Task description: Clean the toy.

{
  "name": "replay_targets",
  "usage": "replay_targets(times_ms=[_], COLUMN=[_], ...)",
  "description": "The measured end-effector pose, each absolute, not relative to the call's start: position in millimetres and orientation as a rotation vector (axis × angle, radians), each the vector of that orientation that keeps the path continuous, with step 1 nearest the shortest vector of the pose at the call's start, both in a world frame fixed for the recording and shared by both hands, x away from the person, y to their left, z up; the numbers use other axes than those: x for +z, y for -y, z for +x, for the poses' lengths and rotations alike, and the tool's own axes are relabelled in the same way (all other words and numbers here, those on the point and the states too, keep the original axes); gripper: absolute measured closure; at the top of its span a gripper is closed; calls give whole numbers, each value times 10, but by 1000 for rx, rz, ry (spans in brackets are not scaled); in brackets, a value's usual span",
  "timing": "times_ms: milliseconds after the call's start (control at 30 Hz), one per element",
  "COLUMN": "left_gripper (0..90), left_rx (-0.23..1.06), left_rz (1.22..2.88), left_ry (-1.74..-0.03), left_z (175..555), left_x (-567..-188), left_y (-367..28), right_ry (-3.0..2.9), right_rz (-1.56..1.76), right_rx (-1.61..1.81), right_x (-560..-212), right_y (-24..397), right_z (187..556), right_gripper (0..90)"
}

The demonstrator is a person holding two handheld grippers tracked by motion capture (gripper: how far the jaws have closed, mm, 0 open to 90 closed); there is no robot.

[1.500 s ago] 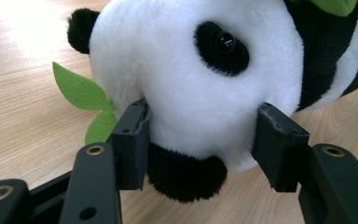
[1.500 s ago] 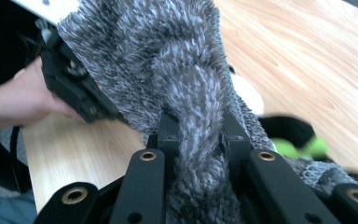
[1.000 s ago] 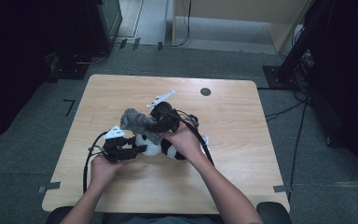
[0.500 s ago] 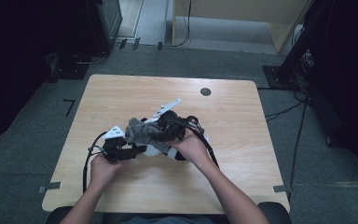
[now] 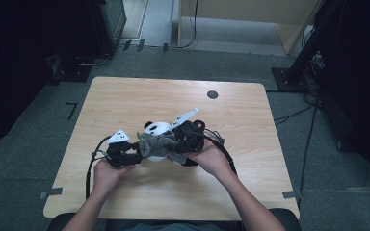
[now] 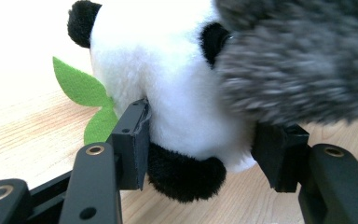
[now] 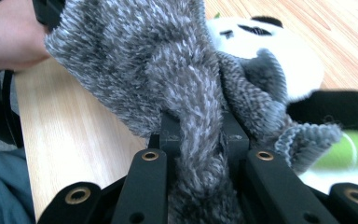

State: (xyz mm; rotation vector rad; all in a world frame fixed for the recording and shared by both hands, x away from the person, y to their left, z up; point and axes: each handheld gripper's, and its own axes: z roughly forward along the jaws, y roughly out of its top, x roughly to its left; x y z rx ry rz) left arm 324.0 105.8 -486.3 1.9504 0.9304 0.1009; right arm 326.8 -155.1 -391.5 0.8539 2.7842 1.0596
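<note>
From up high, the toy panda (image 5: 157,129) lies near the middle of the wooden table (image 5: 125,101), close to the person's side. A fuzzy grey cloth (image 5: 158,144) lies over its near part — the cloth runs long-ways left to right, from one gripper to the other. The panda's white head points away from the person, toward the far edge. The left gripper (image 5: 134,157) sits at the cloth's left end and the right gripper (image 5: 177,147) at its right end. A small black dot (image 5: 212,94) sits on the far part of the table.

Looking along the left gripper (image 6: 200,149), its jaws stand about half open and press on the panda's (image 6: 168,79) white belly from both sides. One black paw hangs down between them. A green leaf (image 6: 86,100) sticks out to the left. The grey cloth (image 6: 298,60) covers the panda's upper right side.

Looking along the right gripper (image 7: 199,133), its jaws pinch a bunched fold of the grey cloth (image 7: 144,65) tight. The cloth spreads up and away from the jaws, and the panda's face (image 7: 261,44) peeks out behind it — a hand (image 7: 9,32) shows at the top left.
</note>
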Motion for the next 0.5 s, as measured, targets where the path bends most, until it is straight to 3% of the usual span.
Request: replay_targets(times_ms=[500], left_gripper=[432], left_rx=[99], left_rz=[1939], left_ry=[-938], left_z=[3244], left_x=[-4859], left_y=[-1057], right_ry=[-2732], right_rz=[966], right_rx=[1112], right_x=[-3889], right_y=[2029], right_z=[3298], right_gripper=[771])
